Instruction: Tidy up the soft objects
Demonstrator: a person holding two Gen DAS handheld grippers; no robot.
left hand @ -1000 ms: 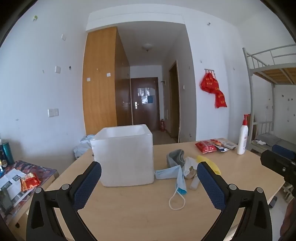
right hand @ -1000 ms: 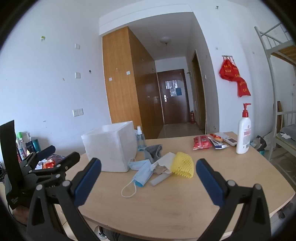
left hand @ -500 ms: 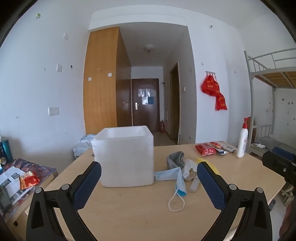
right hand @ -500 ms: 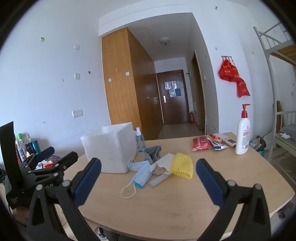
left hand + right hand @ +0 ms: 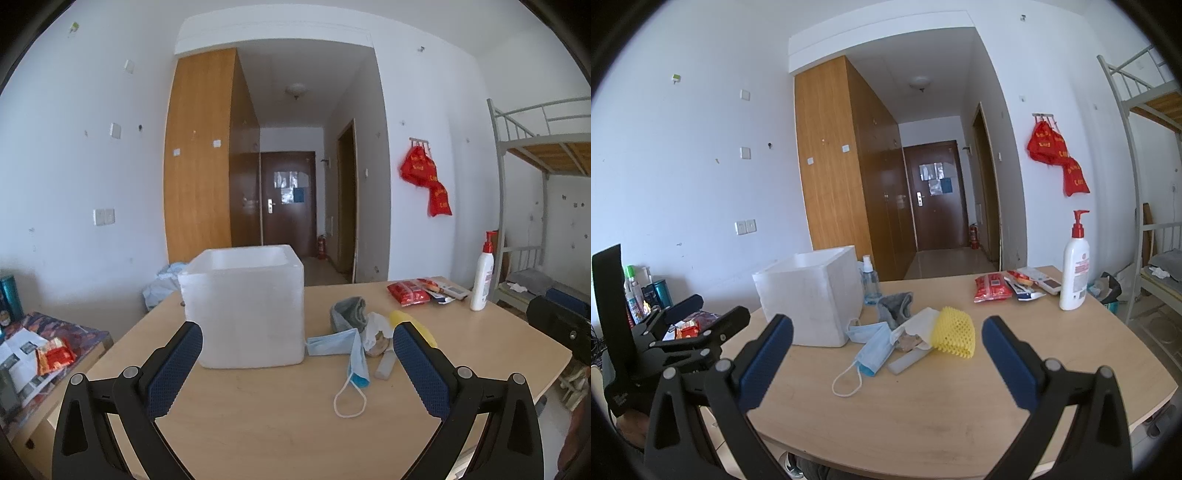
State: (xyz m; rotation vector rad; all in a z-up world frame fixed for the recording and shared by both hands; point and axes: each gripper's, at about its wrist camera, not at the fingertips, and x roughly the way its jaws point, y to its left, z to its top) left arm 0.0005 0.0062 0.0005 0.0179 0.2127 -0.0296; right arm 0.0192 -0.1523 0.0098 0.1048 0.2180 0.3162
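Observation:
A white foam box, open on top, stands on the wooden table. Right of it lies a pile of soft things: a blue face mask, a grey sock, a white cloth and a yellow foam net. My left gripper is open and empty, held near the table's front edge facing the box. My right gripper is open and empty, facing the pile. The left gripper also shows in the right wrist view.
A lotion pump bottle, a red packet and small items lie at the table's far right. A spray bottle stands behind the box. A side table with clutter is at left, a bunk bed at right.
Both grippers have shifted only slightly; the views have tilted a little. Nothing on the table has moved and both grippers remain open.

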